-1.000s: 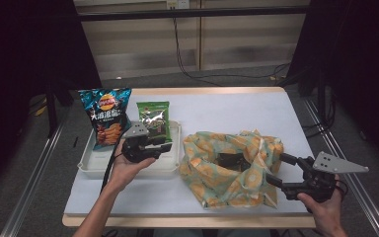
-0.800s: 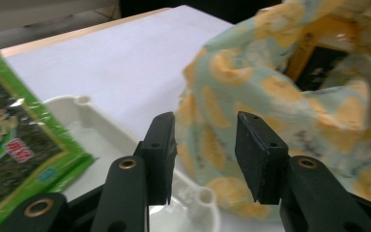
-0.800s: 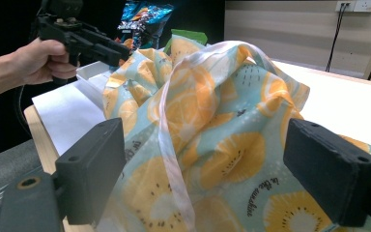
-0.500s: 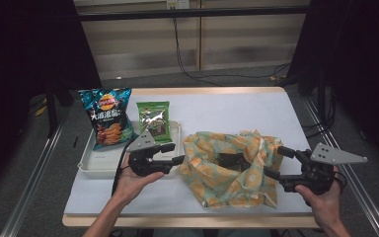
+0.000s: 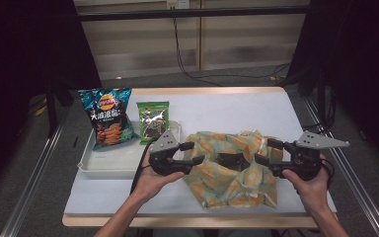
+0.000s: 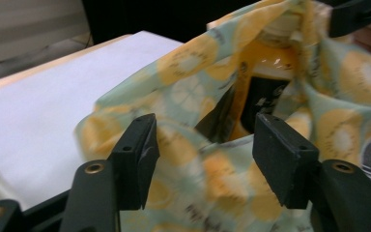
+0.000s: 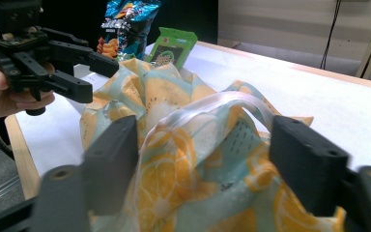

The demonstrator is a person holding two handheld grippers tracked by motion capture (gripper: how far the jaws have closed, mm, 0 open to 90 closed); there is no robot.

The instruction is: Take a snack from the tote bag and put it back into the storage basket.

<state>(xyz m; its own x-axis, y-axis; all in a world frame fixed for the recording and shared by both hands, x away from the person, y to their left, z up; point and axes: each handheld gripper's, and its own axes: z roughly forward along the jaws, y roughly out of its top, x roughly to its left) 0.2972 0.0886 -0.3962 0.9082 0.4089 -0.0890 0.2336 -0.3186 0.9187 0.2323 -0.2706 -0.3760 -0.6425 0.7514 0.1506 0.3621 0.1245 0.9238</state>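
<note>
While the fruit-print bag (image 5: 232,173) lies right of the tray (image 5: 106,165) | left gripper (image 5: 191,154) just widening, right gripper (image 5: 265,151) just narrowing, both straddle its rims unpinched | snacks unpacked yet.

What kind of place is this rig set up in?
Probably a lab or test bench, not a home: a white-covered table with dark screens on both sides, cables down a bare wall panel, and staged goods, namely a snack tray and a fruit-print bag.

A lab-like recording booth: white-topped table (image 5: 237,111), black curtains (image 5: 24,54), trailing cables (image 5: 187,59).
</note>
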